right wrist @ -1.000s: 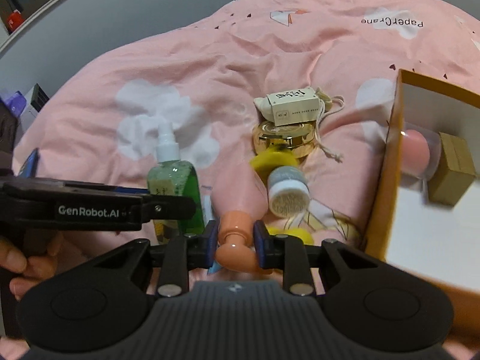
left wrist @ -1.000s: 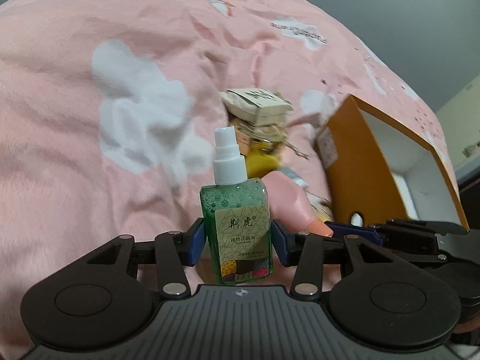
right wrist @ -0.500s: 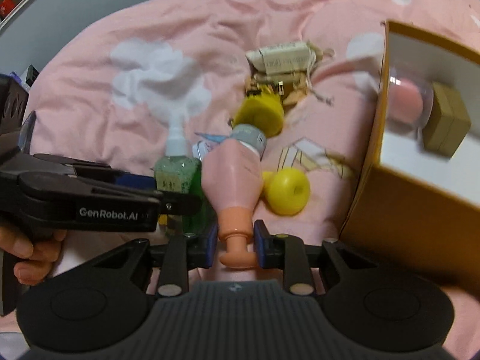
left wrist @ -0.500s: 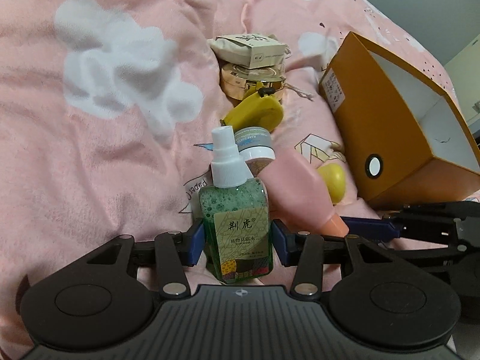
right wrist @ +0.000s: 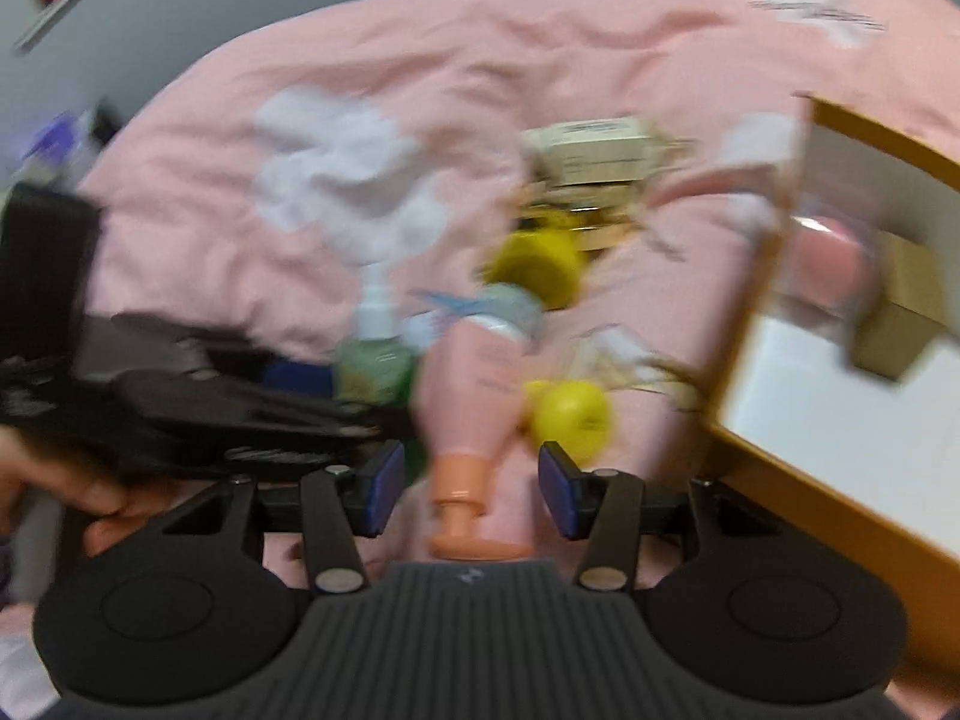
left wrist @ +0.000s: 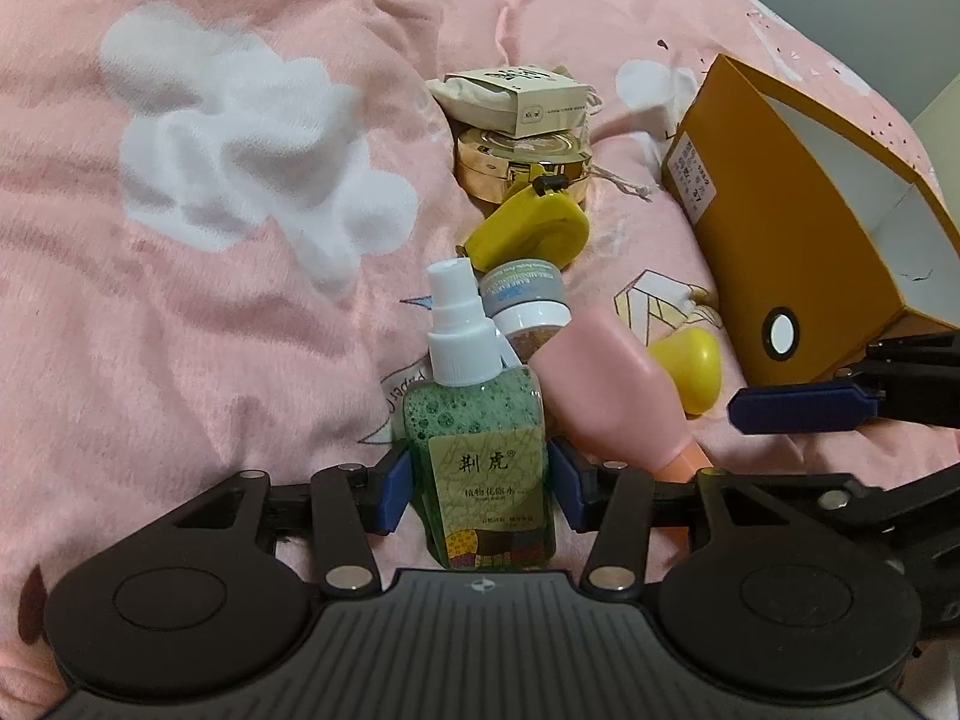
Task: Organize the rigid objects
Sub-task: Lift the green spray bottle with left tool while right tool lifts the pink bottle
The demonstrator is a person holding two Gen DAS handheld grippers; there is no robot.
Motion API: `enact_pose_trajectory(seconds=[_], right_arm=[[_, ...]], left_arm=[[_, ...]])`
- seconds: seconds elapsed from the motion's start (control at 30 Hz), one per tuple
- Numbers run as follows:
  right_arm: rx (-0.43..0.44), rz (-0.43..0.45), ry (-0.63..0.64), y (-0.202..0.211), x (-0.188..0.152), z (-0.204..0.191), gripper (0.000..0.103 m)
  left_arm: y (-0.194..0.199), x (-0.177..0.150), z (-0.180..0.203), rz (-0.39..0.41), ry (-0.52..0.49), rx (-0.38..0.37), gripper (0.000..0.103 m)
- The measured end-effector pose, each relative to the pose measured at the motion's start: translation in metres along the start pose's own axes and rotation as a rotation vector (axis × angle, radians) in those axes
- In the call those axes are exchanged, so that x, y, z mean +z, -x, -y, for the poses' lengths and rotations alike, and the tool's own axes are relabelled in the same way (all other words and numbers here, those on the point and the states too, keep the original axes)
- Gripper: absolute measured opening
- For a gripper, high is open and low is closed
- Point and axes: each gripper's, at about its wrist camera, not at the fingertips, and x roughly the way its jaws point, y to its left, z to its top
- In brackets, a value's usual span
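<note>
A green spray bottle (left wrist: 474, 414) with a white pump top stands between the pads of my left gripper (left wrist: 480, 483), which touch its two sides while the jaws are opening. Right beside it a pink bottle (left wrist: 606, 384) lies on the pink bedding, orange cap toward me. In the blurred right wrist view that pink bottle (right wrist: 468, 384) sits between the pads of my right gripper (right wrist: 471, 486). Those jaws are opening and stand clear of the cap on both sides. The green bottle (right wrist: 375, 366) shows to its left.
An open orange box (left wrist: 780, 228) lies at the right, holding a pink round thing (right wrist: 828, 264) and a small brown box (right wrist: 900, 312). A yellow egg-shaped thing (left wrist: 690, 372), grey jar (left wrist: 528, 300), yellow case (left wrist: 528, 234), gold compact (left wrist: 522, 162) and beige packet (left wrist: 516, 96) crowd the bedding.
My right jaws have let go of the pink bottle's cap and spread apart. My left gripper has sunk toward the bedding with the green bottle still between its pads.
</note>
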Motion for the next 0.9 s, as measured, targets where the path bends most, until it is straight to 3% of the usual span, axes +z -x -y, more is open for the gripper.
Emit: enact_pose_trajectory(seconds=[0.17, 0.33, 0.37, 0.5, 0.6, 0.9], right_arm=[[-0.02, -0.032, 0.036, -0.013, 0.009, -0.005, 0.042], [-0.075, -0.067, 0.194, -0.023, 0.014, -0.019, 0.043], [-0.085, -0.071, 0.228, -0.023, 0.016, -0.022, 0.043], [-0.149, -0.069, 0.412, -0.022, 0.019, -0.035, 0.056], [-0.166, -0.095, 0.529, -0.024, 0.023, -0.04, 0.06], [-0.157, -0.176, 0.595, -0.063, 0.028, -0.042, 0.061]], left_arm=[[-0.003, 0.001, -0.002, 0.006, 0.0, -0.002, 0.058], [-0.008, 0.003, -0.003, 0.014, 0.014, -0.005, 0.058], [-0.007, 0.002, -0.003, 0.017, 0.018, -0.015, 0.054], [0.001, 0.0, -0.004, 0.034, 0.024, -0.021, 0.053], [0.006, -0.001, -0.006, 0.049, 0.04, -0.032, 0.051], [0.005, -0.001, -0.012, 0.054, 0.069, -0.039, 0.051]])
